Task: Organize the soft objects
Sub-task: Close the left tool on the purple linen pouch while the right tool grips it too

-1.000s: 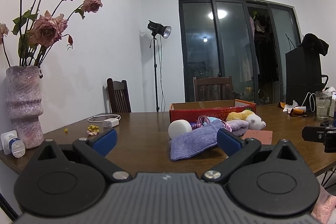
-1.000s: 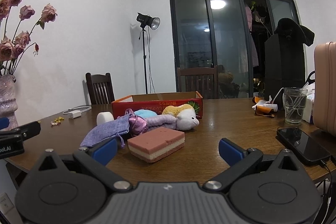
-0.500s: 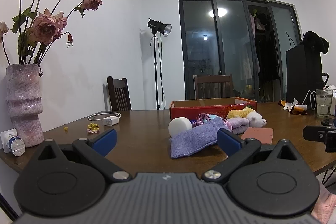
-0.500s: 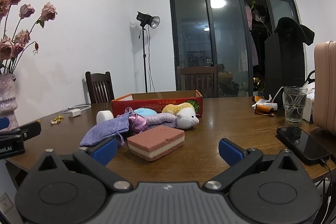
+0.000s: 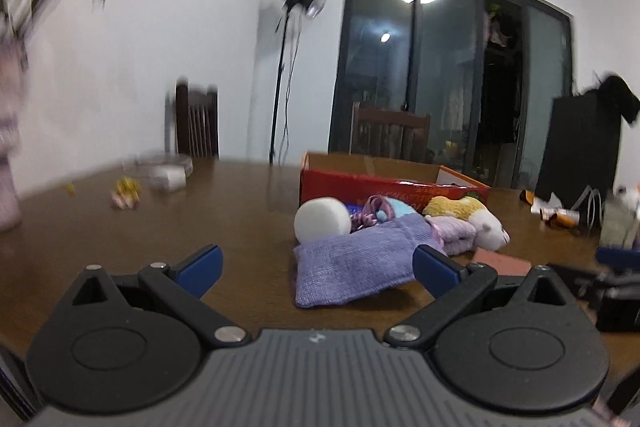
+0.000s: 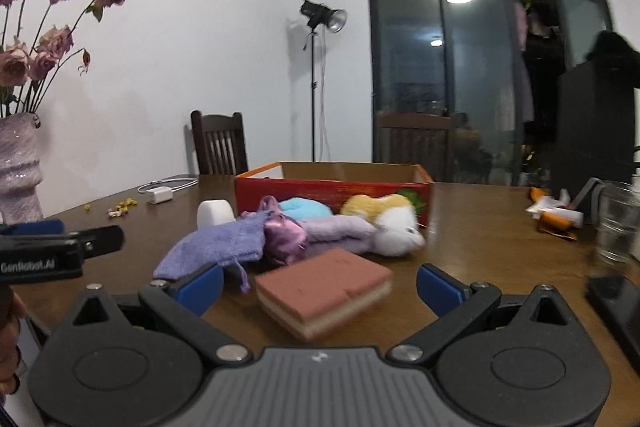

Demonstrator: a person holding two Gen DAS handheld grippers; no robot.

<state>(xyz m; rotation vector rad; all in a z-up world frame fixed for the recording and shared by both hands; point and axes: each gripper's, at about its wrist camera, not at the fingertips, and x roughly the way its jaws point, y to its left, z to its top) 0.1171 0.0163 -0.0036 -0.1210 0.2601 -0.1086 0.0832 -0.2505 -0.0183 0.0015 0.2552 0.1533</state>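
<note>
Left wrist view: the left gripper (image 5: pixel 316 263) hangs low over the wooden table (image 5: pixel 132 235) with its jaws spread wide and nothing between them. A purple knit pouch (image 5: pixel 352 259) lies flat on the table just ahead, its right end near the right blue fingertip. A white foam cylinder (image 5: pixel 322 220) rests against the pouch's far edge. Behind these sits a red cardboard box (image 5: pixel 384 183), open at the top, with a yellow-and-white plush toy (image 5: pixel 472 217) lying in front of it. Right wrist view: the right gripper (image 6: pixel 320 285) is likewise fully spread and empty. A pink-and-cream layered sponge block (image 6: pixel 324 291) lies on the table between the two fingers, touching neither. Beyond it the pouch, a shiny purple satin bag (image 6: pixel 284 237), a light blue soft item (image 6: pixel 304 207) and the plush toy are bunched together against the front wall of the box. All soft objects are outside the box. The left wrist view is motion-blurred at its left edge.
</note>
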